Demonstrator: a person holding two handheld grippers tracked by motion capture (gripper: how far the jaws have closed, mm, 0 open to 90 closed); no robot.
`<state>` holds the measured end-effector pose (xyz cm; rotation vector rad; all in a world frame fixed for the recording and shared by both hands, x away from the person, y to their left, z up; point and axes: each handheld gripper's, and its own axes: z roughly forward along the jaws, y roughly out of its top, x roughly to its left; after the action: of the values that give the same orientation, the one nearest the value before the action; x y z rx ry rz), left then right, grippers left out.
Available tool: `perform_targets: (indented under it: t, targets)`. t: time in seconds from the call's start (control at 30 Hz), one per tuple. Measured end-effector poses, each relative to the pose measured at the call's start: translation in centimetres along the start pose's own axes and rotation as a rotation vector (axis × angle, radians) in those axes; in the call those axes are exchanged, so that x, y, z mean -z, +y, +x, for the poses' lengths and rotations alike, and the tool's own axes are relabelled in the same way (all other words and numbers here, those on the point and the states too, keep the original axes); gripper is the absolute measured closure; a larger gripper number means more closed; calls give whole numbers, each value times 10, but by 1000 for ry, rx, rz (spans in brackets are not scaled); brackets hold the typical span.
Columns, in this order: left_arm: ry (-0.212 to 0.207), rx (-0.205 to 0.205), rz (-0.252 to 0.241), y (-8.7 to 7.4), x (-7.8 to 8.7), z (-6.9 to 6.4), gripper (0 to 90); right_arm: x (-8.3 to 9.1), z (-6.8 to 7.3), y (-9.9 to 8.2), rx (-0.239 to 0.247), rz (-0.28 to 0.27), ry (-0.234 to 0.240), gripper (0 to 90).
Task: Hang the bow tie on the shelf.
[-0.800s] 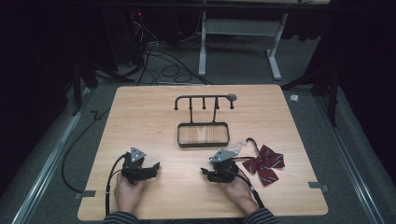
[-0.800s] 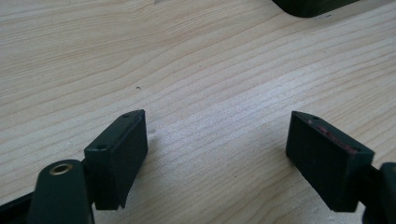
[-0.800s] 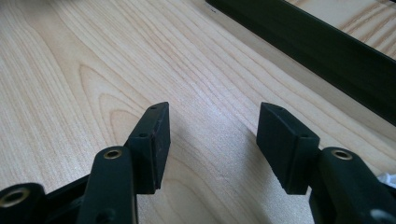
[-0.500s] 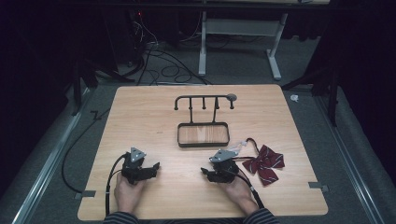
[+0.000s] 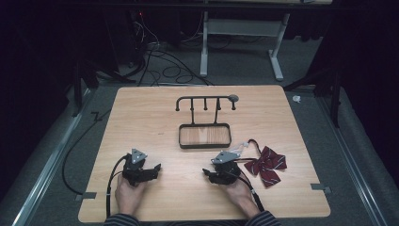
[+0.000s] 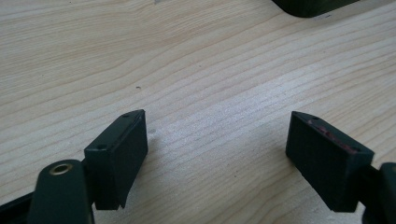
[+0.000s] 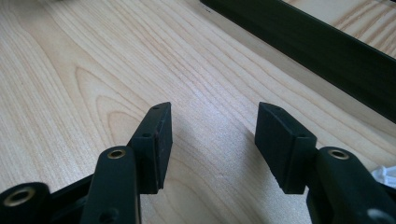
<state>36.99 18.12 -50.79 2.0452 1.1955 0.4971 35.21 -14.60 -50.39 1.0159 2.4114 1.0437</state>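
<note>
Your forearms (image 5: 123,219) run off the bottom edge of the high view, sleeves barely showing. In the left gripper view the dark tray (image 6: 312,5) is cut by the top edge, one corner visible. In the right gripper view a white scrap (image 7: 385,176) at the right edge is too cropped to identify.

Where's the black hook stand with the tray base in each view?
High view: black stand at table centre, beyond both grippers.
Left gripper view: a dark rounded corner of its tray at the top right edge.
Right gripper view: its tray's black rim crosses the upper right.
Shared landmark: light wood table.
</note>
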Motion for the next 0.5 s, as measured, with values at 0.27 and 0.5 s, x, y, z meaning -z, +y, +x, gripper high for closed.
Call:
perform_targets:
  t: [0.27, 0.5]
  targets:
    - [2, -1, -3, 0, 0, 0, 212, 1, 2, -1, -17, -8, -1, 570]
    - [0, -3, -3, 0, 0, 0, 209, 5, 3, -2, -28, -20, -1, 581]
